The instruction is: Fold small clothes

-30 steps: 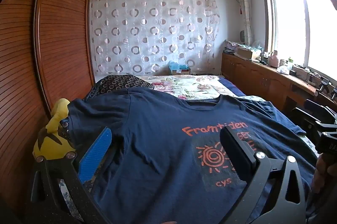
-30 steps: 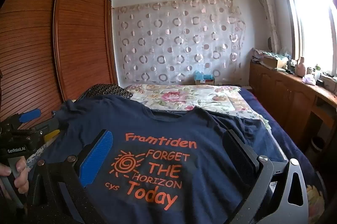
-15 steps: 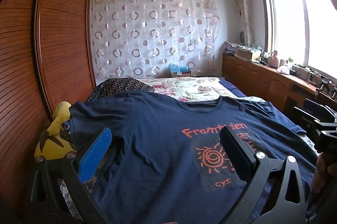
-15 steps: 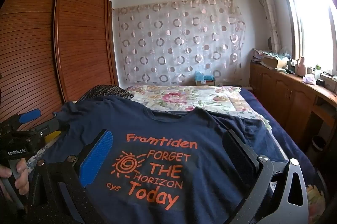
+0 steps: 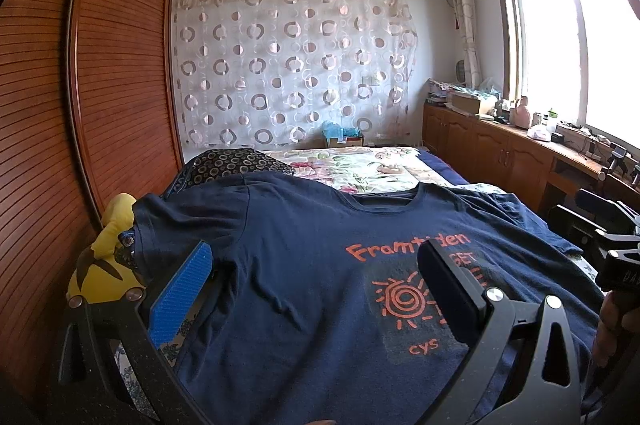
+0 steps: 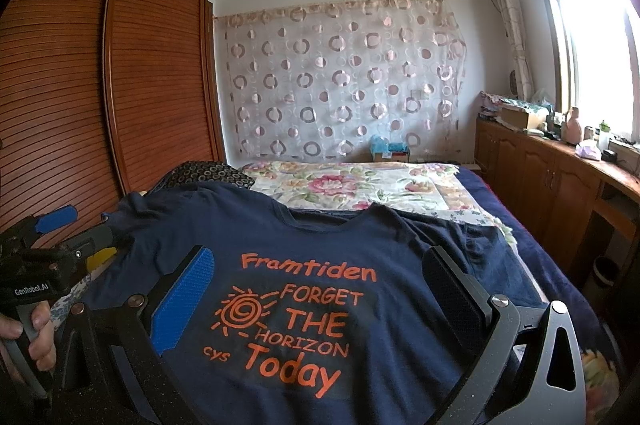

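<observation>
Since a second ago little has changed: both views tilt up only slightly. The navy T-shirt [image 6: 304,241] lies flat on the bed [image 6: 472,185], reading "Framtiden FORGET THE HORIZON Today cys". It fills the lower frame between the spread, empty fingers of the left gripper [image 5: 316,265] and right gripper [image 6: 320,271].

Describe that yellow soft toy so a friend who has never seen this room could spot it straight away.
Start at the tall louvred brown wooden wardrobe along the left wall and look down to where it meets the bed. There, tucked against the left sleeve of the spread navy blue T-shirt with orange lettering, sits the yellow plush toy with black-tipped ears. It is the only bright yellow thing among dark cloth and floral bedding.
</observation>
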`<state>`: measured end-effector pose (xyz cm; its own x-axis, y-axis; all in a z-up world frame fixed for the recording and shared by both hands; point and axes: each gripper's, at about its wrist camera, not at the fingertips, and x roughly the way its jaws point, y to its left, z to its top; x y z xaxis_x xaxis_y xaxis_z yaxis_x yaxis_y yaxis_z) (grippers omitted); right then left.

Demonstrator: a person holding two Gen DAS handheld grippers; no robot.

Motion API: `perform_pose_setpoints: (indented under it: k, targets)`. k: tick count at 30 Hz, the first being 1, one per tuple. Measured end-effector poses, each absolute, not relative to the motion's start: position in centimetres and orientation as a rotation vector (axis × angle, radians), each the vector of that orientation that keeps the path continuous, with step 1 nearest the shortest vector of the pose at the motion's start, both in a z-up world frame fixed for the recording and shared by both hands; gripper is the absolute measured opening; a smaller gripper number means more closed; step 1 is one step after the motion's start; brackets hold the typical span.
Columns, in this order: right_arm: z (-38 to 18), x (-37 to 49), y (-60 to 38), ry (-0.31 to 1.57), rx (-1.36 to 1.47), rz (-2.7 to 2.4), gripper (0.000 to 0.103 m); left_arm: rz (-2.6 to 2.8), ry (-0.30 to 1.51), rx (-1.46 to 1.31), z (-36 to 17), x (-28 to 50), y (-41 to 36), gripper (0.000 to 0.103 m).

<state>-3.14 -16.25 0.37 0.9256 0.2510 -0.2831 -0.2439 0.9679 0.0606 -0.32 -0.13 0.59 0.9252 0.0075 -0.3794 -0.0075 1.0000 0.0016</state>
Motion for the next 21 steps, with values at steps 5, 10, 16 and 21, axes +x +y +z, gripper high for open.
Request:
perform_pose_setpoints:
  k: [5, 10, 16, 21]
  targets:
    - [0.37, -3.03, -16.31, 0.297, 0.026, 0.255, 0.103, 0.008, 0.388, 0.001, 0.59, -0.35, -0.14, 0.103]
    - [0.36, -3.03, -16.31, 0.297, 0.026, 0.255, 0.103, 0.008, 0.386, 0.001, 0.61, -0.37, -0.15, 0.103]
    - [0.38, -3.02, -16.26, 0.296, 0.026, 0.255, 0.103, 0.008, 0.384, 0.001, 1.2, -0.55, -0.14, 0.103]
    - [0.42, -3.01, -16.32, 0.295, 0.026, 0.255, 0.103, 0.007, 0.382, 0.002, 1.18, -0.61, -0.16, 0.103]
